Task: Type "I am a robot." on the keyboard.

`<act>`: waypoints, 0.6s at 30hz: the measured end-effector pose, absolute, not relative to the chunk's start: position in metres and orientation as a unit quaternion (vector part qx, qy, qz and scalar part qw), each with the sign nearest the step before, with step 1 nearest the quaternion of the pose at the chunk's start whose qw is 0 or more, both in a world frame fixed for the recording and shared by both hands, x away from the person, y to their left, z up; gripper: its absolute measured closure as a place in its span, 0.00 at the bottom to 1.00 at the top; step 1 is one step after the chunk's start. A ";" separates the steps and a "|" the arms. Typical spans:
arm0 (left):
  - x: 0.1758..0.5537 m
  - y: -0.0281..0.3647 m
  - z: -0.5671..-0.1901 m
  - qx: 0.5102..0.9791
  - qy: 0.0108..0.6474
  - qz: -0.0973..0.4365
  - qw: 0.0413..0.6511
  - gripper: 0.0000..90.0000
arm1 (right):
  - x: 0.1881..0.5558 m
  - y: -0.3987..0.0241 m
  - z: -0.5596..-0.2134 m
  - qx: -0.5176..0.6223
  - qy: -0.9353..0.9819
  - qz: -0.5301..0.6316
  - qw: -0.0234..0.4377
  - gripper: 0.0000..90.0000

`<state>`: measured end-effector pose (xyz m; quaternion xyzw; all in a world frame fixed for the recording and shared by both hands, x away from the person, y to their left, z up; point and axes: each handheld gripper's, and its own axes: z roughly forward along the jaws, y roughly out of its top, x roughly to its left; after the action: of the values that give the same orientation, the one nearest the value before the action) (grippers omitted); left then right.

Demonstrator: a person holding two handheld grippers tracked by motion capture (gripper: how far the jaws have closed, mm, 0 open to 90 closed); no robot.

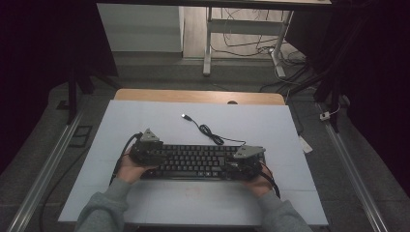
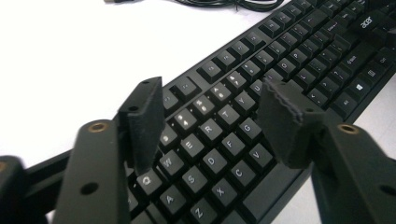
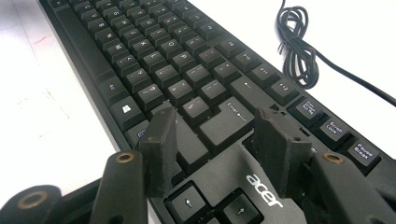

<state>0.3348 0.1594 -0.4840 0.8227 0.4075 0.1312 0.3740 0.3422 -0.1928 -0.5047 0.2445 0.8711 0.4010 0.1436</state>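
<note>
Table [image 1: 145,121]: we are seeing white sheet cover. Keyboard [image 1: 196,161]: lying flat near front edge, cable [image 1: 209,131] coiling behind; stiff, light, loose keycaps, so we are favouring end edges. Left hand-held gripper [image 2: 210,119], right hand-held gripper [image 3: 217,149]: both gaping over keys, clasping nothing.

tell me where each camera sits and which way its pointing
High view: above the person's side, looking forward and down at the keyboard on the table; forearms, both hands show.
Left gripper view: on the left tool, facing the letter keys; its jaws show.
Right gripper view: on the right tool, facing the Enter end; its jaws show.
Shared: keyboard, coiled cable.
</note>
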 end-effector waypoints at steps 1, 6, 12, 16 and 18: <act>0.336 0.159 -0.486 0.822 0.408 0.128 0.375 0.50 | 0.342 -0.193 -0.504 0.246 0.871 0.401 0.144 0.56; 0.339 0.154 -0.492 0.832 0.402 0.125 0.362 0.57 | 0.343 -0.194 -0.504 0.246 0.869 0.403 0.146 0.56; 0.340 0.151 -0.498 0.837 0.398 0.118 0.357 0.63 | 0.343 -0.194 -0.504 0.246 0.870 0.402 0.146 0.56; 0.339 0.149 -0.500 0.842 0.393 0.113 0.353 0.67 | 0.343 -0.194 -0.504 0.245 0.871 0.400 0.146 0.56; 0.338 0.149 -0.500 0.844 0.388 0.110 0.354 0.71 | 0.343 -0.194 -0.504 0.245 0.871 0.400 0.145 0.56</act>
<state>0.3382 0.1490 -0.5001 0.8438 0.3879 0.1101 0.3541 0.3431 -0.1944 -0.5044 0.2446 0.8713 0.3998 0.1454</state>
